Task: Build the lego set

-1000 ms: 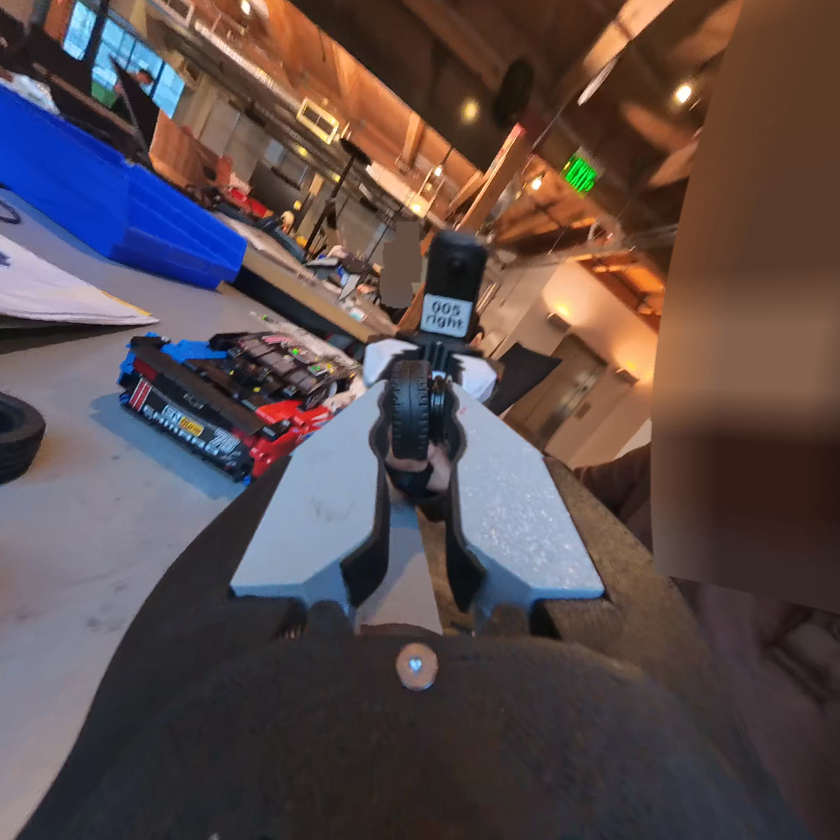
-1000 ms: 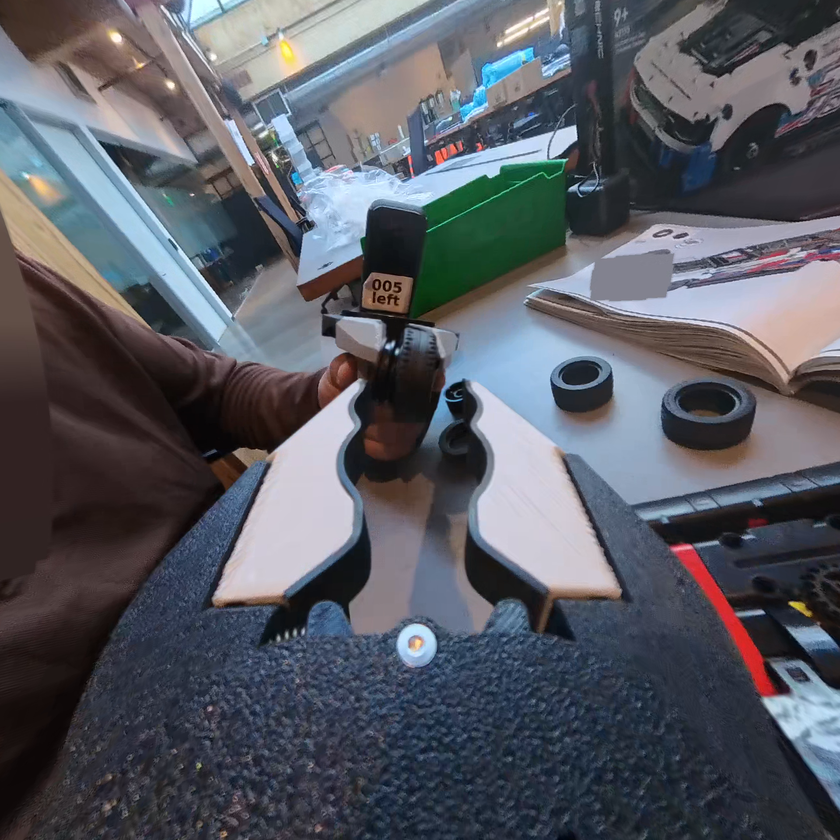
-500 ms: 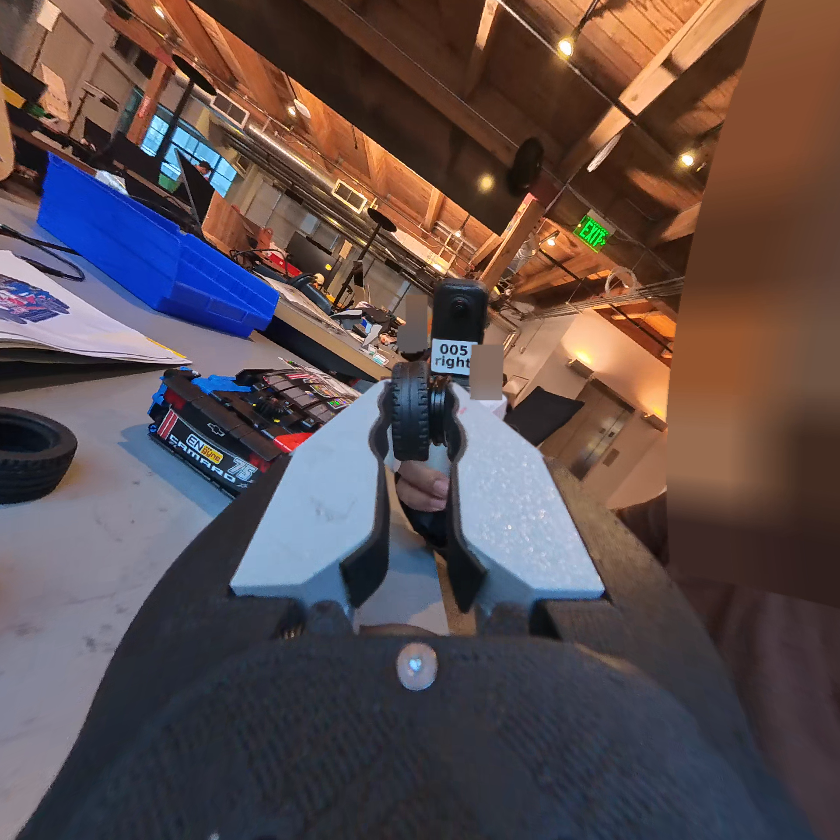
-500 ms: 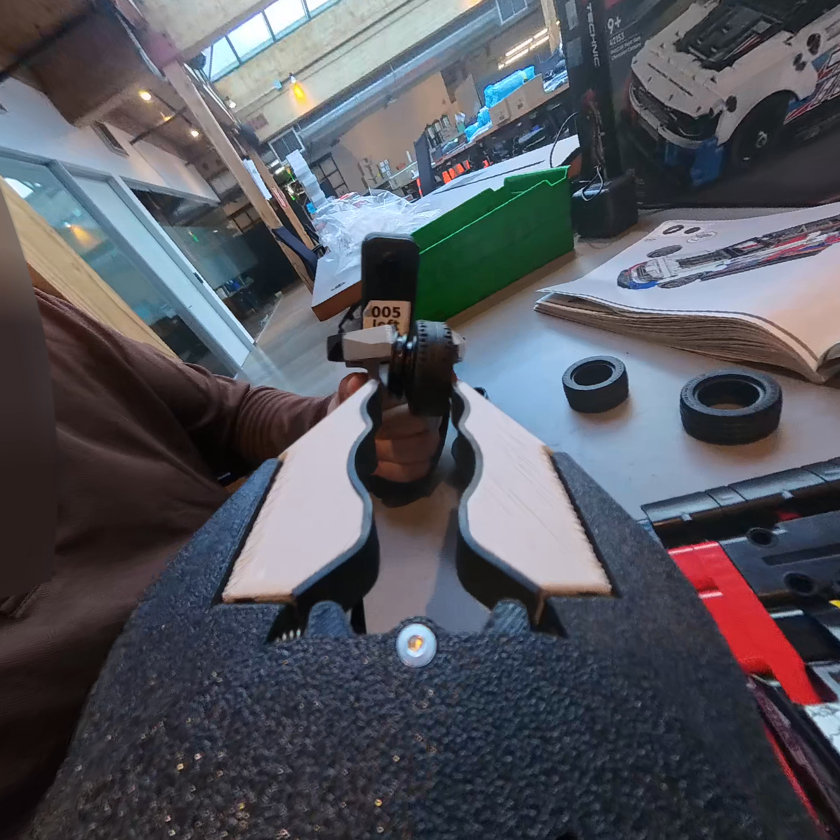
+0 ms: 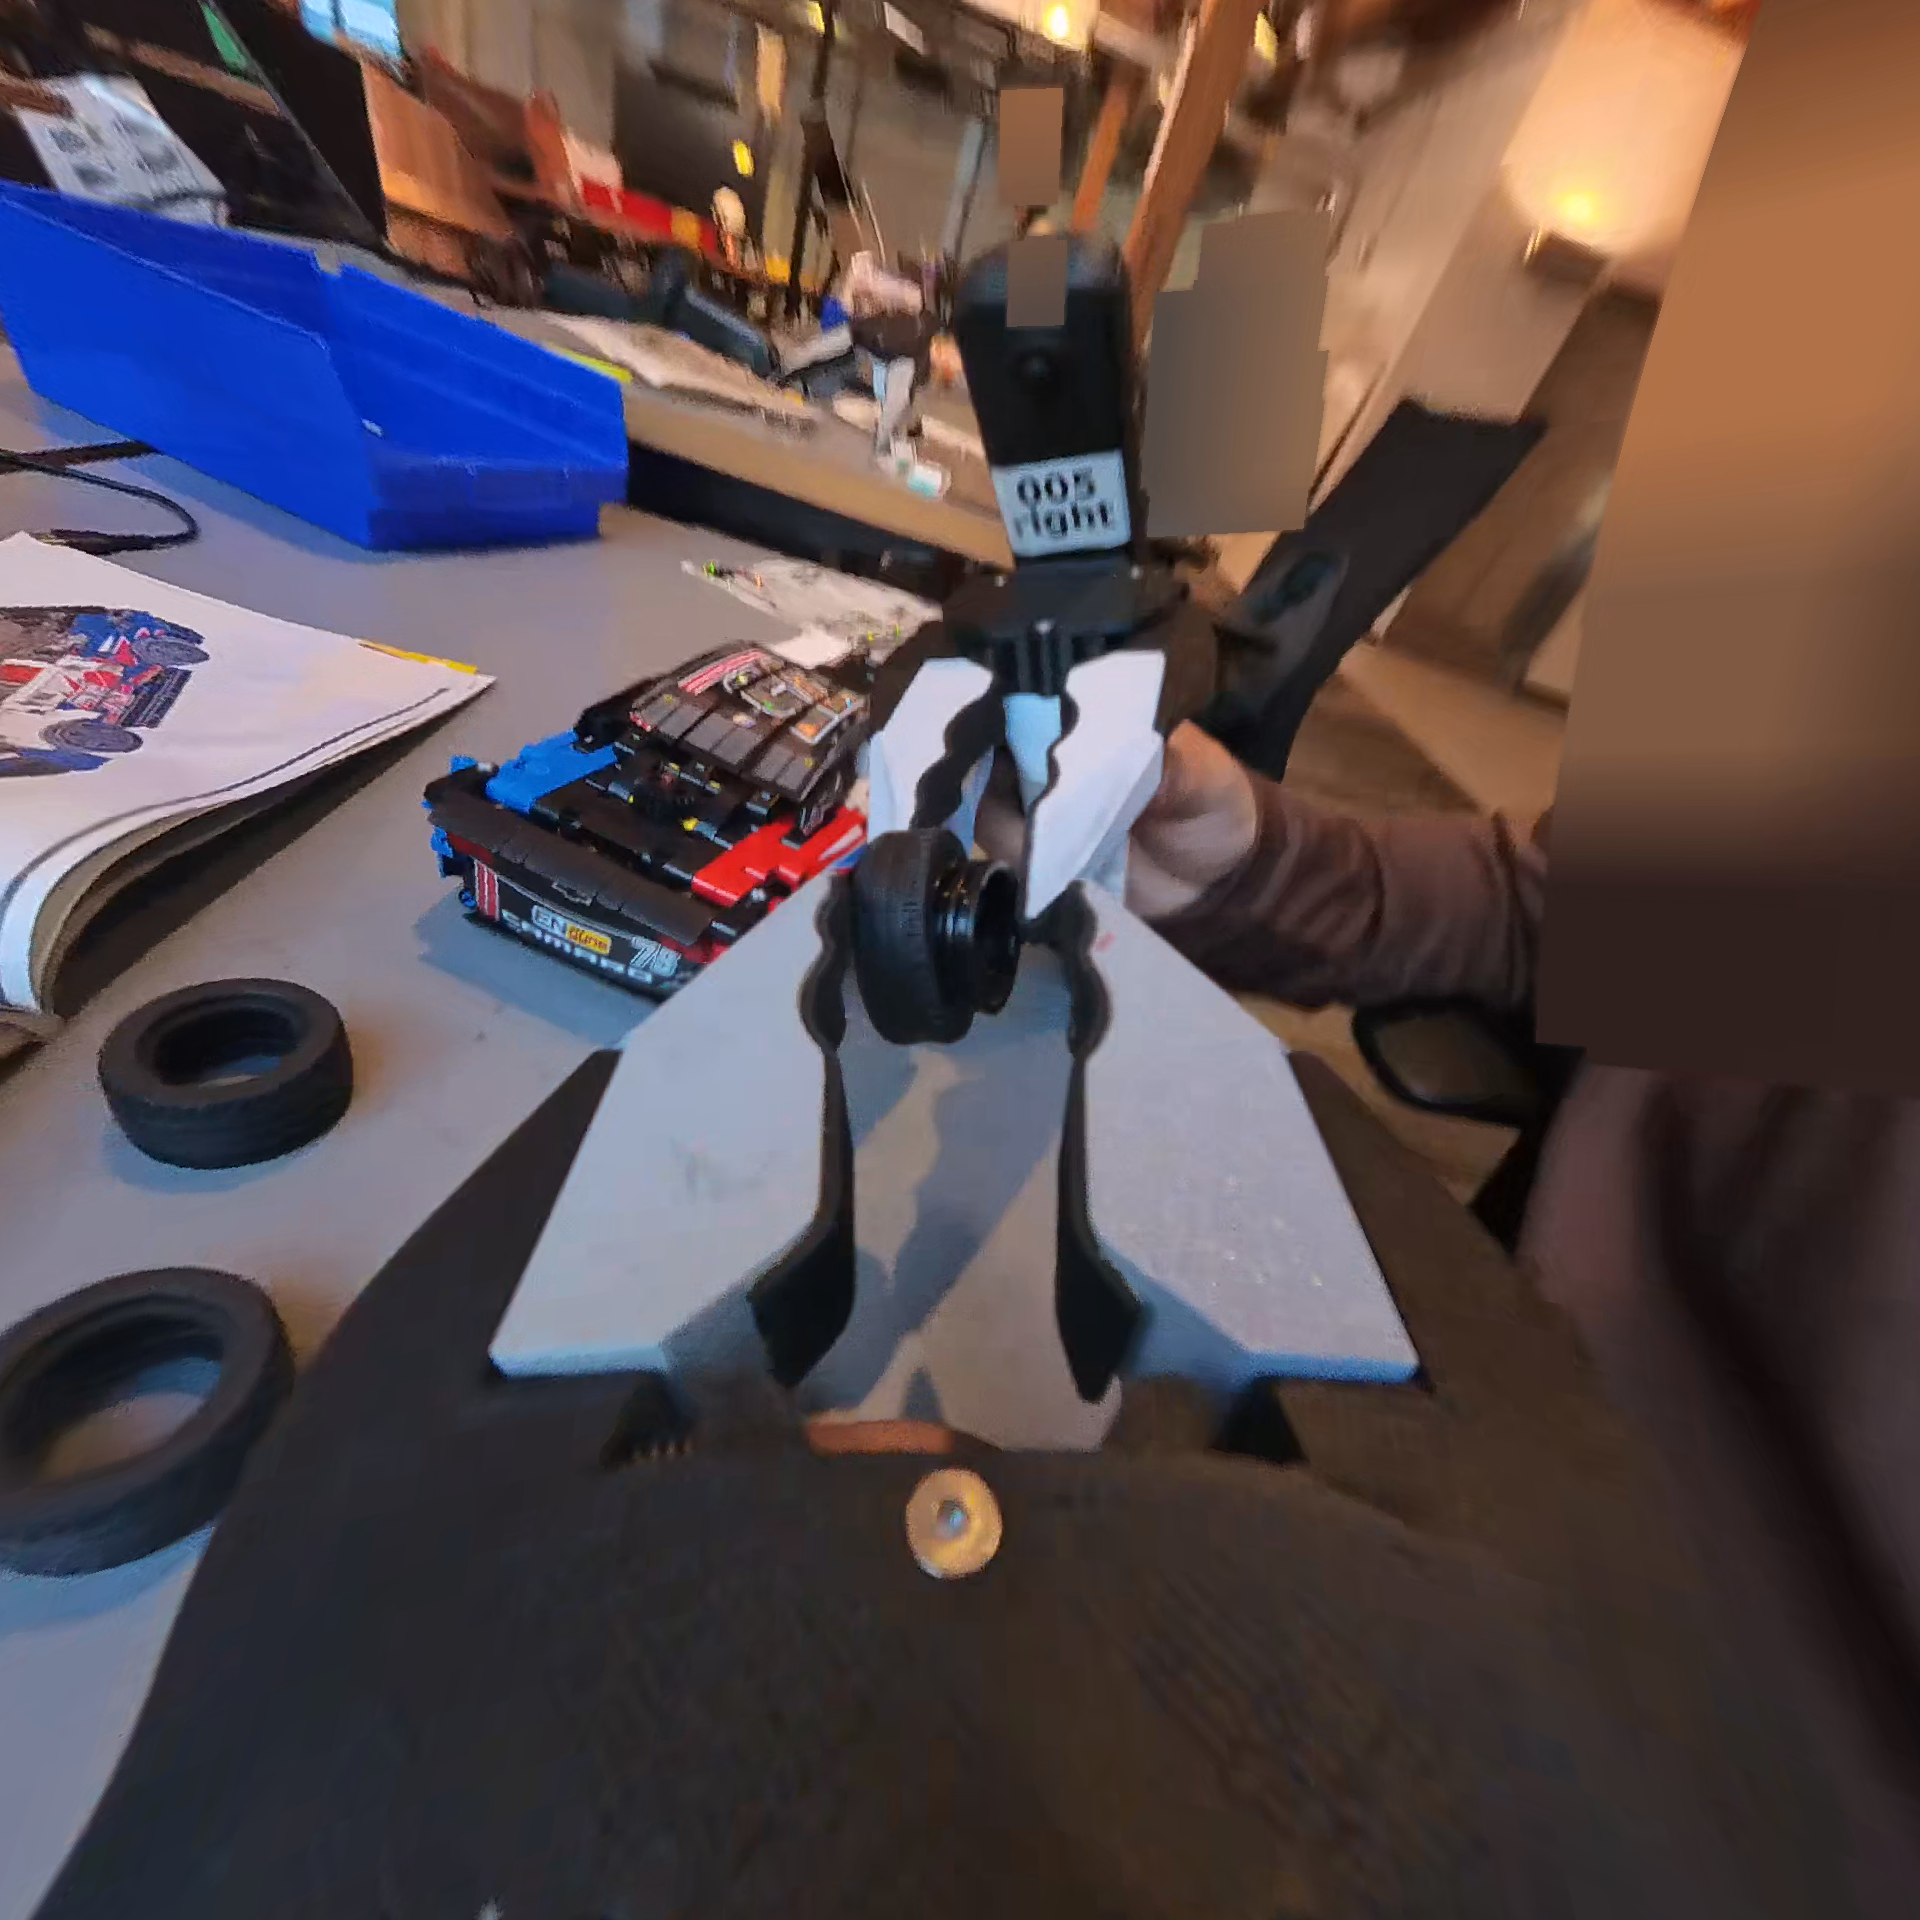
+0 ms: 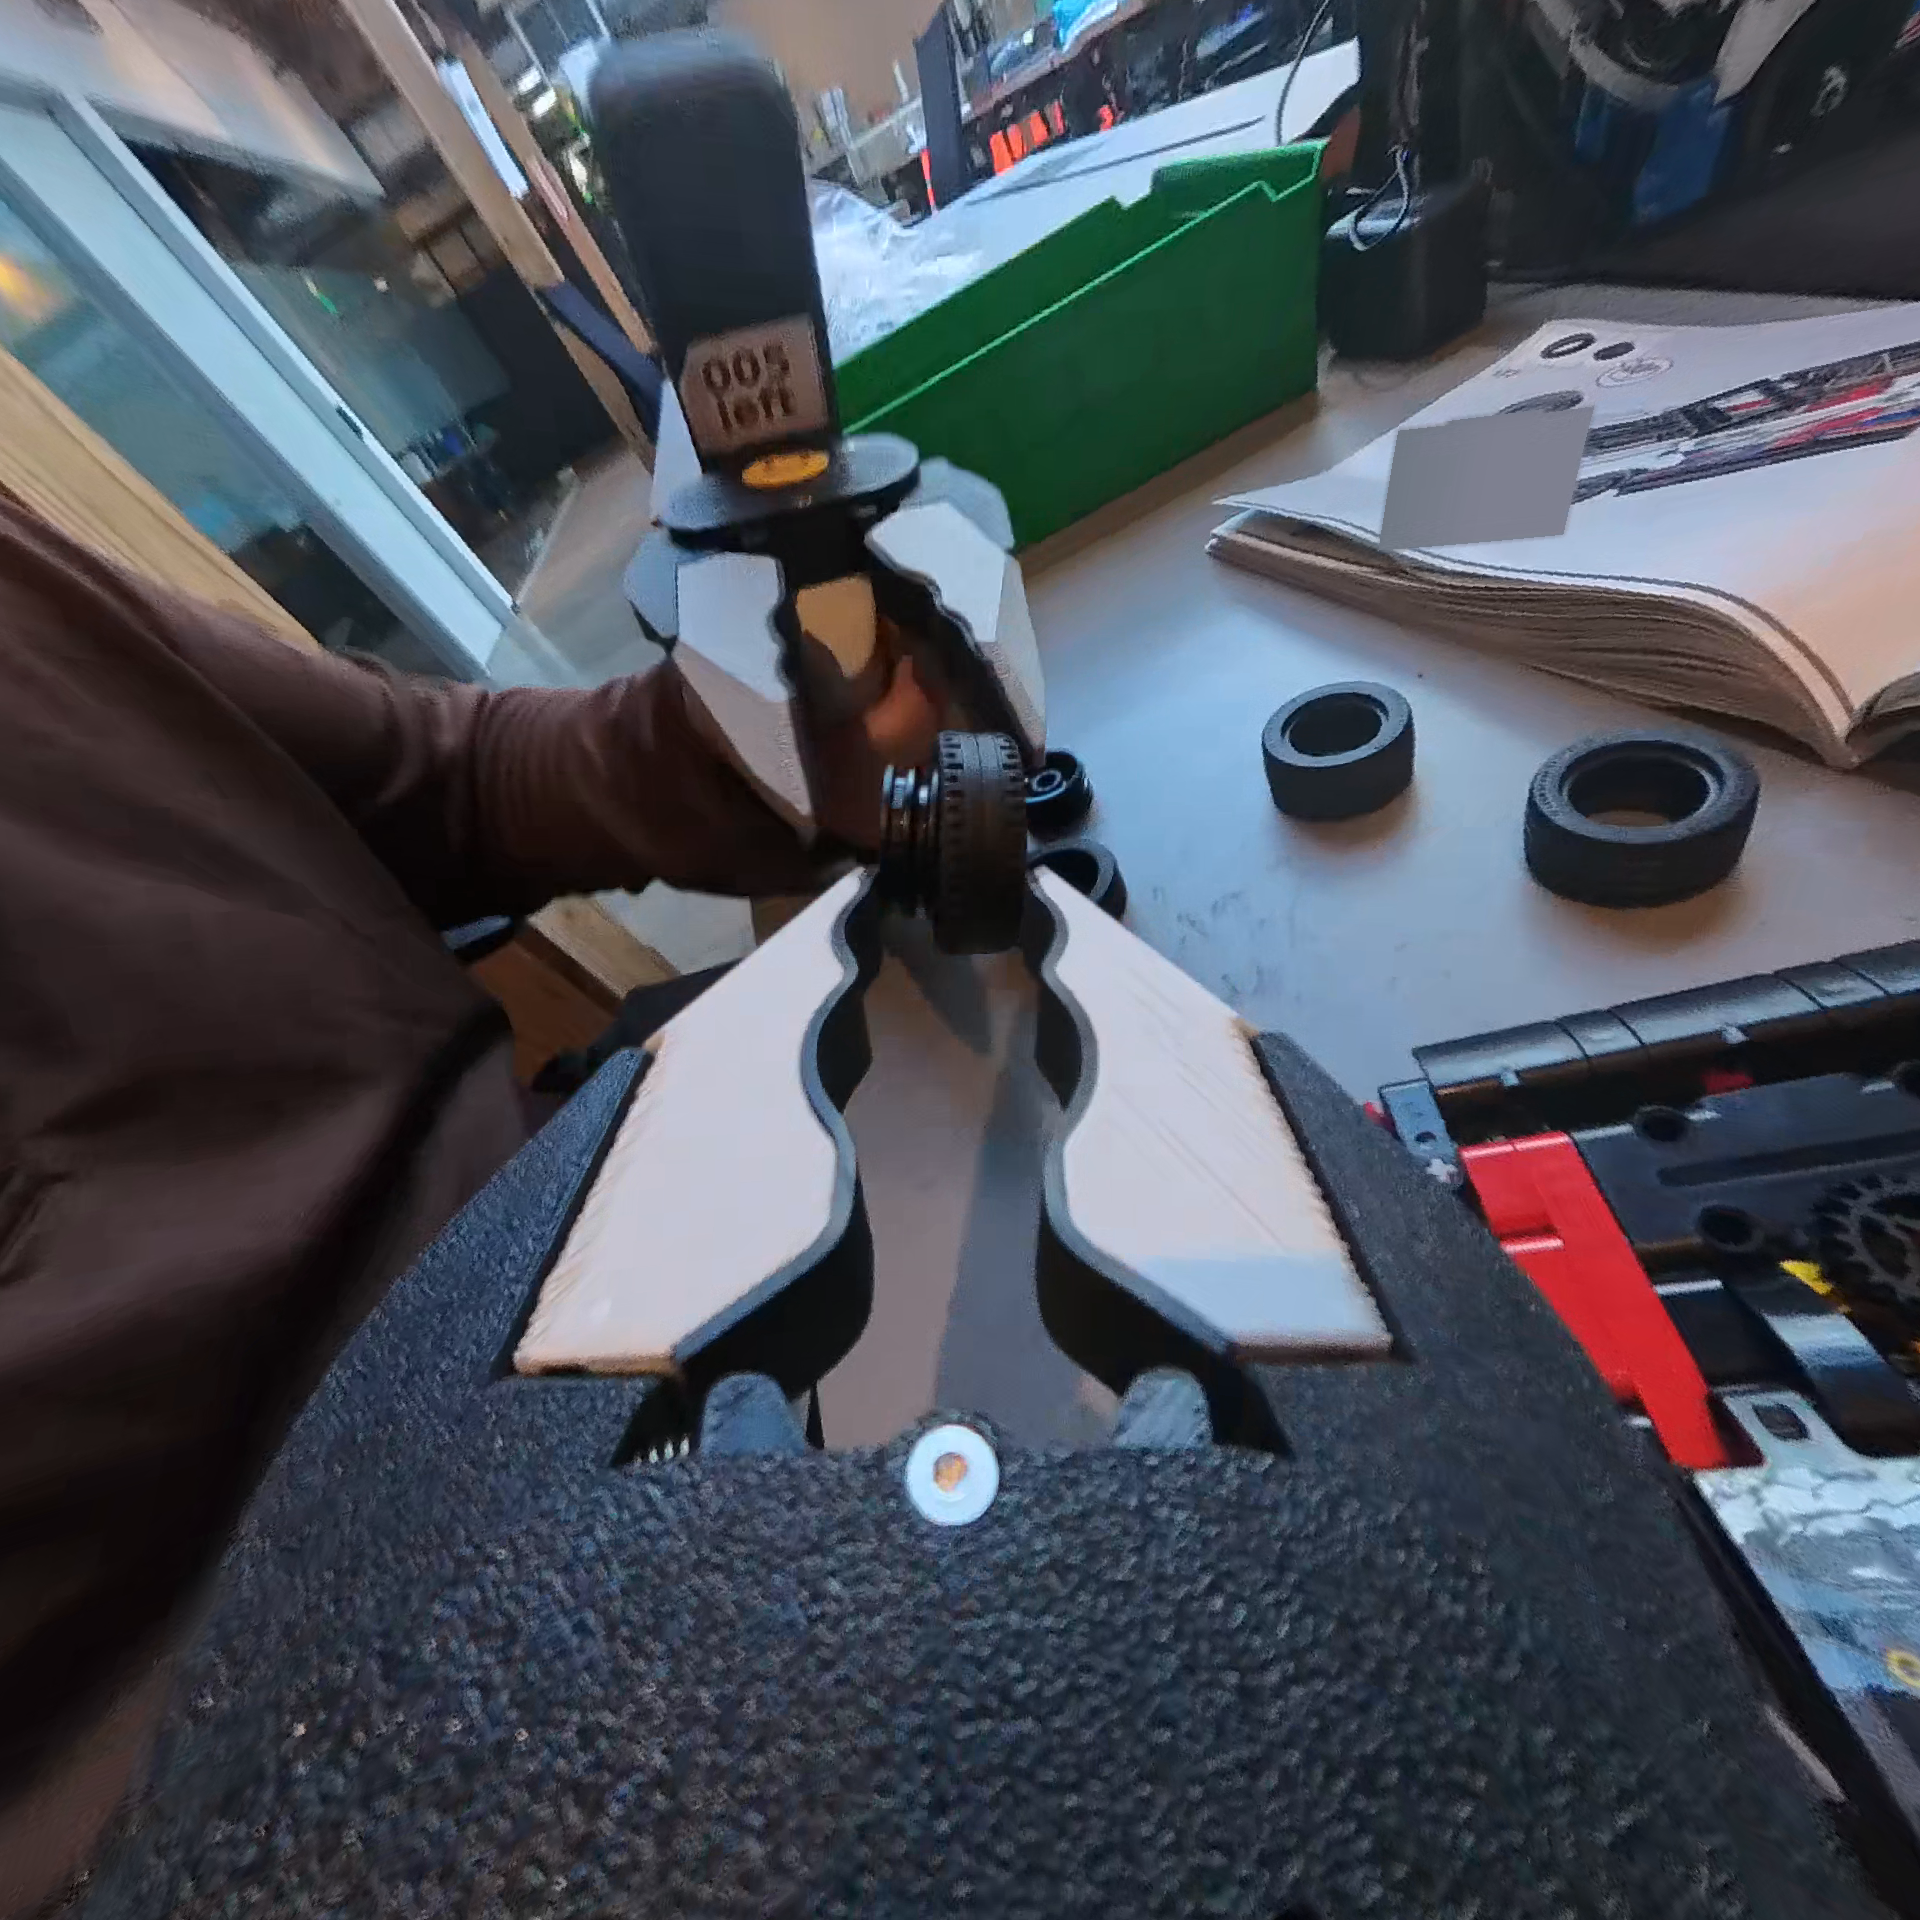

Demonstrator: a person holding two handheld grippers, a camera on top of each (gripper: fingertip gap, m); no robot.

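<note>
A black wheel (image 5: 935,945), a tyre with its rim sticking out of one side, hangs in the air between both grippers. My right gripper (image 6: 956,894) is shut on the wheel (image 6: 966,842), one pad on each side. My left gripper (image 5: 951,935) stands open around the same wheel, with a gap at its right finger. Each gripper also shows in the other's view, pointing down at the wheel: the right (image 5: 966,831) and the left (image 6: 914,779). The part-built black, red and blue car (image 5: 665,821) lies on the grey table (image 5: 436,1049); it also shows in the right wrist view (image 6: 1662,1164).
Two loose tyres (image 6: 1338,748) (image 6: 1642,821) and two small black rims (image 6: 1060,790) lie on the table by the open instruction book (image 6: 1662,582). A green bin (image 6: 1070,343) and a blue bin (image 5: 312,395) stand at the back. The table edge and a person's brown sleeve (image 6: 260,831) are close.
Both grippers have tilted down towards the table with the wheel between them. My left gripper's jaws have opened off the wheel; the right stays closed on it. The rim now sticks out of the tyre.
</note>
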